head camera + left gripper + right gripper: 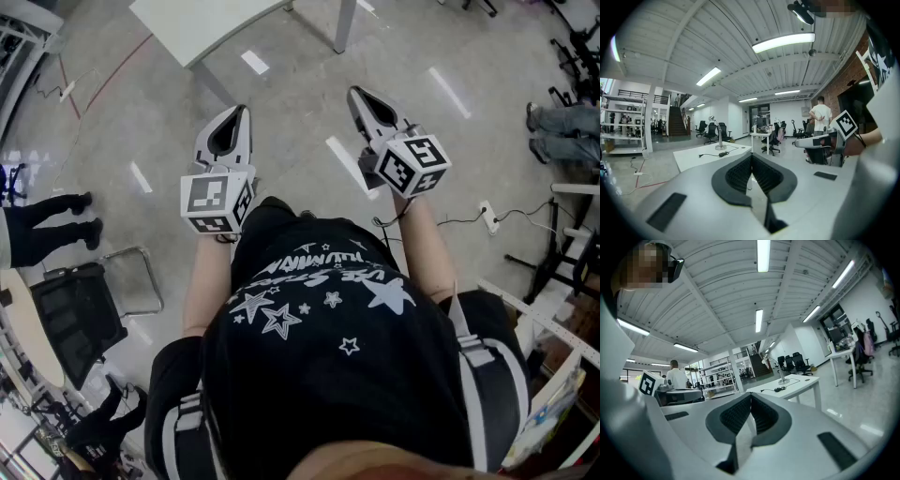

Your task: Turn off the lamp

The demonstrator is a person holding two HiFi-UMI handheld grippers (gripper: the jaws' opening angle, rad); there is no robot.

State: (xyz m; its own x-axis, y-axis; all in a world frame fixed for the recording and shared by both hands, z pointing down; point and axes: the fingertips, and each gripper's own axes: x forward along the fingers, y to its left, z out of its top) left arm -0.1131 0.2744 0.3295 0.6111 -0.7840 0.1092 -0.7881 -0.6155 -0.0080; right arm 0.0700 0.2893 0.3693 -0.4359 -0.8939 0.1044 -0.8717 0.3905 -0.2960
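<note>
A small desk lamp [719, 136] with a thin stem and round base stands on a white table [693, 159], well ahead of me. The right gripper view has the same lamp [779, 371] on that table [797, 386], its head looking bright. A dark cable [708, 154] lies beside the base. My left gripper [751, 157] is shut with nothing between its jaws. My right gripper [751, 397] is likewise shut and empty. From above, the left gripper [242, 110] and right gripper [354, 92] are side by side at waist height, short of the table [202, 23].
A person in a white shirt [820, 115] stands further back. Office chairs [712, 131] and another desk [761, 137] sit behind the table, a staircase [677, 119] beyond. On the floor are a black chair [80, 314], a power strip [489, 217] and bystanders' legs [47, 230].
</note>
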